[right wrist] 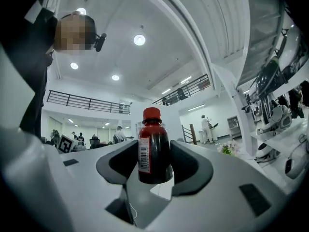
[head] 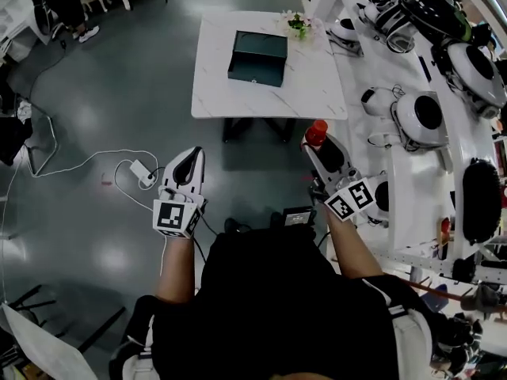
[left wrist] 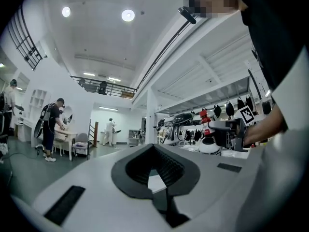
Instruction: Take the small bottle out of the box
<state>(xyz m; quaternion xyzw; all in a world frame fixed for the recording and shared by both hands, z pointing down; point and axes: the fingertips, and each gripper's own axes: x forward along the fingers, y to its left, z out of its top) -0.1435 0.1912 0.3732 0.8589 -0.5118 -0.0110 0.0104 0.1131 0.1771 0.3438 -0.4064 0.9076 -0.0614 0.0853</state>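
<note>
My right gripper (head: 318, 143) is shut on the small bottle (head: 316, 133), a dark red one with a red cap and a white barcode label. In the right gripper view the bottle (right wrist: 153, 149) stands upright between the black pads (right wrist: 189, 167), held around its lower half. The dark green box (head: 257, 58) stands on the white table (head: 317, 93), well ahead of both grippers. My left gripper (head: 192, 155) hangs over the floor to the left with its jaws together and nothing in them. The left gripper view looks along those jaws (left wrist: 154, 149) and catches the bottle (left wrist: 206, 125) at the right.
A small bunch of flowers (head: 299, 25) sits at the table's far right corner. A long white bench (head: 412, 172) with several rounded white and black devices runs along the right. A white cable and power strip (head: 142, 172) lie on the grey floor at the left. People stand far off.
</note>
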